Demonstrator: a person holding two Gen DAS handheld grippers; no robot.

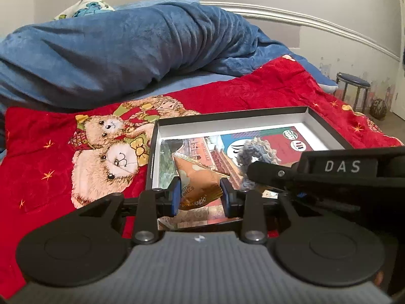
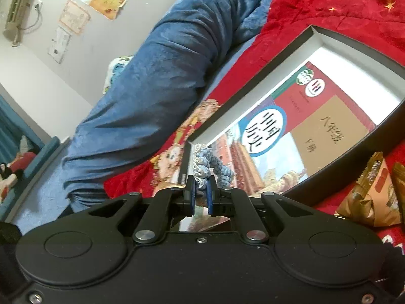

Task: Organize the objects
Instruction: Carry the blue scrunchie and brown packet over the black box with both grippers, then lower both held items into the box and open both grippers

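The left gripper (image 1: 201,195) is closed on an orange snack packet (image 1: 198,179), held just above the textbook (image 1: 255,147) that lies inside the shallow black box (image 1: 326,126). The right gripper (image 2: 201,195) is clamped on a blue-grey knitted scrunchie (image 2: 211,168), positioned over the near corner of the same box. The box rests on a red teddy-bear blanket (image 1: 50,157). Two further snack packets (image 2: 372,192) lie on the blanket beside the box, outside it

Soft indoor light, strong fisheye warping
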